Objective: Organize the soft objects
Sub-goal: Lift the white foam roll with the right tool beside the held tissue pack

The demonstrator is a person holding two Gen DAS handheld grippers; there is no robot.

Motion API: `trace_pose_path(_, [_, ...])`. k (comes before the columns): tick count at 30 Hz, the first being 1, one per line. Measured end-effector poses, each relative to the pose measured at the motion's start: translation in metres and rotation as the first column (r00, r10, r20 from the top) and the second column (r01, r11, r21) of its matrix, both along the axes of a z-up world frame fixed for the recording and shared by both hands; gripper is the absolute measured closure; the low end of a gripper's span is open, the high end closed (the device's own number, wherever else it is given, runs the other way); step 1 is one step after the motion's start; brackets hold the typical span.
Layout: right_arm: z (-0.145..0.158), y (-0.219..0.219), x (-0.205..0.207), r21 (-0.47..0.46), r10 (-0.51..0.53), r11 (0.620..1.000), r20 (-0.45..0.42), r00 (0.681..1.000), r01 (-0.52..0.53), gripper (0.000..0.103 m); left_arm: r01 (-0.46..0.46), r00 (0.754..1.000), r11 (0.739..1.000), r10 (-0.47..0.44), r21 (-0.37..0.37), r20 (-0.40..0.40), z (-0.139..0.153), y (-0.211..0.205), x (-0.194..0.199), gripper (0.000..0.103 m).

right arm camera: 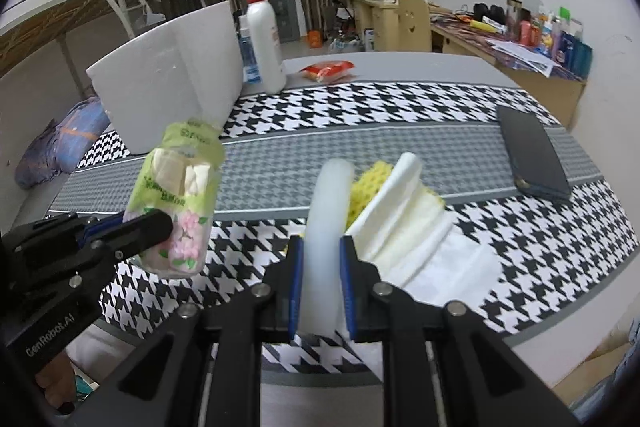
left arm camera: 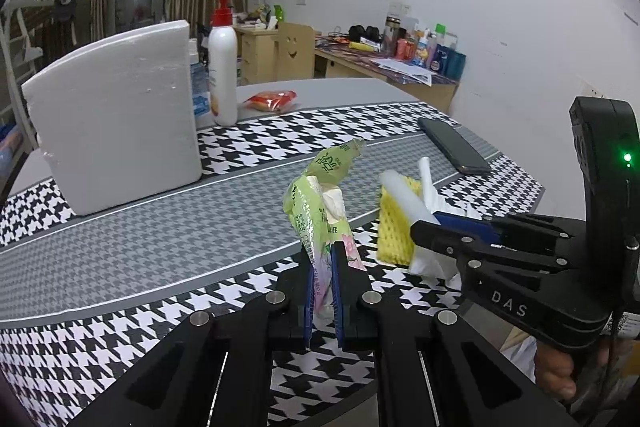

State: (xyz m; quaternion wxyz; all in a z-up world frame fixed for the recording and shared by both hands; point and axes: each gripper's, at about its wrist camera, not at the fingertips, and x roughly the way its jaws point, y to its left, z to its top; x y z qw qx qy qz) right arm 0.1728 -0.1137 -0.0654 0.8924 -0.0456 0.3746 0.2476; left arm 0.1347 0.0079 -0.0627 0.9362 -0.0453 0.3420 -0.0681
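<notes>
Both grippers carry soft things above the desk; nothing looks sorted yet.

The desk [left arm camera: 120, 259] with its houndstooth cloth carries a white foam box [left arm camera: 116, 123] at ten o'clock in the left wrist view, a lotion bottle [left arm camera: 222, 67] at eleven and a phone [left arm camera: 454, 145] at two. The left gripper [left arm camera: 323, 283] has its jaws clenched on a green tissue pack [left arm camera: 324, 203], lifted clear of the cloth. The right gripper [right arm camera: 320, 283] grasps a white foam tube [right arm camera: 326, 211] bundled with yellow foam netting [right arm camera: 370, 183] and white sheets [right arm camera: 404, 215]. Judging by this, both loads await placing, perhaps in the box.
</notes>
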Motion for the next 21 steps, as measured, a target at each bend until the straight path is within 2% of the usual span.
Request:
trace_pose_path(6, [-0.014, 0.017, 0.006, -0.049, 0.028, 0.998, -0.037, 0.999, -0.030, 0.081, -0.026, 1.000, 1.000, 0.026, -0.006, -0.014, -0.004, 0.009, 0.000, 0.095])
trace_pose_path(14, [-0.011, 0.025, 0.001, -0.083, 0.042, 0.996, 0.004, 0.999, -0.041, 0.074, -0.043, 0.999, 0.999, 0.043, -0.016, -0.022, -0.006, 0.017, 0.002, 0.095])
trace_pose_path(17, [-0.011, 0.030, 0.002, -0.067, 0.082, 0.994, -0.009, 0.997, -0.082, 0.074, -0.049, 0.999, 0.999, 0.049, -0.022, -0.024, -0.007, 0.018, 0.003, 0.095])
trace_pose_path(21, [-0.016, 0.036, 0.008, -0.085, 0.079, 0.993, -0.037, 0.996, -0.081, 0.074, -0.053, 0.998, 0.998, 0.052, -0.023, -0.026, -0.007, 0.020, 0.002, 0.095])
